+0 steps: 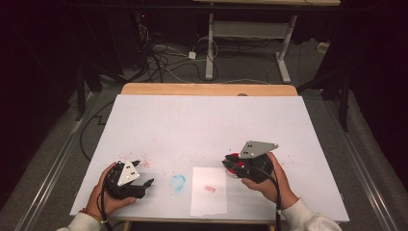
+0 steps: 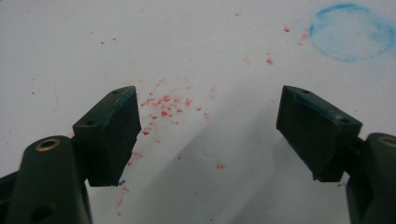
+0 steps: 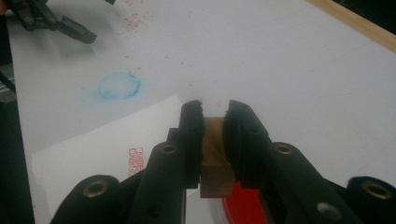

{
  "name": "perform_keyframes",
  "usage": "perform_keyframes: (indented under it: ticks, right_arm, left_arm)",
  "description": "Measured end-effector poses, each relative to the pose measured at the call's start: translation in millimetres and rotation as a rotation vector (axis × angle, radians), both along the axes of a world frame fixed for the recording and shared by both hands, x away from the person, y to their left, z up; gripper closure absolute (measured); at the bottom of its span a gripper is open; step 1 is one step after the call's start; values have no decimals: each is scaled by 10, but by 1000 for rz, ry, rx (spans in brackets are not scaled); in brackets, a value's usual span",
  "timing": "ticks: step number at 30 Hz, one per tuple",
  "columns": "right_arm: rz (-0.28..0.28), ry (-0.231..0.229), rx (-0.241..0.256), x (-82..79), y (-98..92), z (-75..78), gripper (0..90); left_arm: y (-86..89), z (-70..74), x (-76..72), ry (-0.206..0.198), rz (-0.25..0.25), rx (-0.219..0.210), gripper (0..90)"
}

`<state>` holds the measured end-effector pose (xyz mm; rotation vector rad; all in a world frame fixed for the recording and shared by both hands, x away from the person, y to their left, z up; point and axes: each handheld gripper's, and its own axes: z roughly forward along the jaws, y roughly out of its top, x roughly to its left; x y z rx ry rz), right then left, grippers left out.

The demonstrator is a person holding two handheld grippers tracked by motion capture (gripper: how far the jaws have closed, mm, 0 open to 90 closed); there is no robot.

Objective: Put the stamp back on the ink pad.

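Note:
My right gripper (image 3: 215, 109) is shut on a small wooden stamp block (image 3: 214, 149), held just above a red ink pad (image 3: 240, 205) at the table's front right. In the high view that gripper (image 1: 231, 164) hovers over the red pad (image 1: 233, 158). A white paper sheet (image 1: 208, 191) lies left of it, bearing a red stamp print (image 1: 210, 188). My left gripper (image 1: 144, 172) rests at the front left, open. Its jaws (image 2: 210, 116) stand wide apart over red ink specks, with nothing between them.
A round blue ink smudge (image 1: 178, 182) marks the white table cover (image 1: 207, 120) between the two grippers. Red specks are scattered across the front left. The wooden table edge (image 1: 207, 89) shows at the back. Cables and a desk frame lie on the floor beyond.

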<state>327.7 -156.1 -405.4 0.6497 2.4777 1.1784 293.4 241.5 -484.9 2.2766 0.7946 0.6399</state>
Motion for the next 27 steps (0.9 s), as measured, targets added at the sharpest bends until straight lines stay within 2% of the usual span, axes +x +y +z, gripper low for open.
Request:
perform_keyframes:
  ticks: [7,11,12,13,16,21,27]
  right_arm:
    - [-60,-23,17,91,-135,53,761]
    - [-93,-24,12,160,-198,13,762]
    - [-98,-18,19,175,-207,-1,761]
    - [-102,-12,22,192,-214,-22,761]
    - [-118,-17,-12,229,-212,-118,761]
    - [-121,20,-26,297,-198,-293,761]
    - [-116,47,-72,338,-150,-465,761]
  left_arm:
    - [14,-1,-28,0,3,10,209]
    - [19,8,-22,-13,0,16,209]
    - [10,6,-27,-2,3,12,209]
    - [-3,4,-27,-3,2,12,208]
    - [-17,-3,-32,-3,-5,21,209]
    - [-1,8,-42,-7,-4,20,208]
    - [-10,7,-47,-7,-10,24,208]
